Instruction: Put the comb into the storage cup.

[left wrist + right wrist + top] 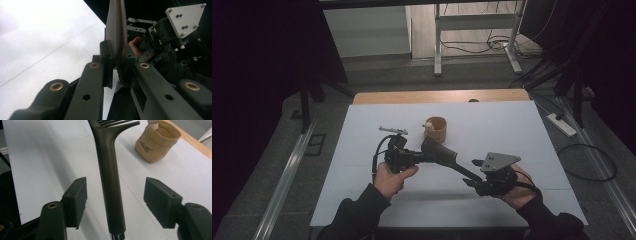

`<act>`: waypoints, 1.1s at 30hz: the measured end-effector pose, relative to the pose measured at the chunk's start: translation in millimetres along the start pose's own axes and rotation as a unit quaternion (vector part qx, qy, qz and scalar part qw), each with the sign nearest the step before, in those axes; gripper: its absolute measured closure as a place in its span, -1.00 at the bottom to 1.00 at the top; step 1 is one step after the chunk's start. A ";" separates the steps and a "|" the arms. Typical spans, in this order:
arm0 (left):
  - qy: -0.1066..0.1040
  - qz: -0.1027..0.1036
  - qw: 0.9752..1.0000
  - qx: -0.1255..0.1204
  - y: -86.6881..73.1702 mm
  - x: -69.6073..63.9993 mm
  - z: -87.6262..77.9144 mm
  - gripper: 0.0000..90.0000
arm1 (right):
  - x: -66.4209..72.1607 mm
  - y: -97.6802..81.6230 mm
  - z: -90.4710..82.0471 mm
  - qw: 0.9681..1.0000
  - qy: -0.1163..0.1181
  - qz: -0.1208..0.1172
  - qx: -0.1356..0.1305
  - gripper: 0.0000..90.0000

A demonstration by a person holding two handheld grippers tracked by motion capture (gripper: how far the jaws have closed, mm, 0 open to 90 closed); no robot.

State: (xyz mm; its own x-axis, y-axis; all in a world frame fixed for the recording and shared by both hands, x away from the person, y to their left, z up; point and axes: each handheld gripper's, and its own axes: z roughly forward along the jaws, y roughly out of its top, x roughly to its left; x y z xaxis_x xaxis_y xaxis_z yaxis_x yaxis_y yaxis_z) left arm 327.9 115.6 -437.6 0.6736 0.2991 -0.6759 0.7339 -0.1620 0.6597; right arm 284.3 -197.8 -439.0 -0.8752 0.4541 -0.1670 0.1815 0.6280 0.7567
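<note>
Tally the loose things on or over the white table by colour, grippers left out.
Black: 1, the slotted spatula, clamped at its head by the left gripper, its handle between the open pads of the right gripper.
Tan: 1, the small pouch with something pale in it.
Total: 2

Only lettering I can spot is on the tan cup (158,142) standing on the bench (45,157): a small dark word printed on its side, seen in the right gripper view. It looks like "coeerj" with a tiny mark after it, but it's tilted and blurry, so I can't be sure of the letters.
</note>
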 end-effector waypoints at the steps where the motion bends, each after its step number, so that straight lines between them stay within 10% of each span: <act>1: 0.003 0.003 1.000 -0.001 0.1 -0.1 -0.8 0.83 | -0.5 -0.2 -0.1 1.000 0.002 0.004 0.000 -0.29; 33: 0.075 0.046 0.996 -0.005 4.5 -1.0 -21.8 0.83 | -19.9 -18.4 0.7 0.995 0.034 0.085 0.048 -0.98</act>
State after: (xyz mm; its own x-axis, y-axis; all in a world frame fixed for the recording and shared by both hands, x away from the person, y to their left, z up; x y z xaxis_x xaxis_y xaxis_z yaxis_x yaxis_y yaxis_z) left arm 328.7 135.1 -426.8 0.7161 0.4206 -0.5570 0.6690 -0.1861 0.7196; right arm 298.6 -217.9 -450.0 -0.8559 0.5171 0.0049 0.3691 0.6042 0.7062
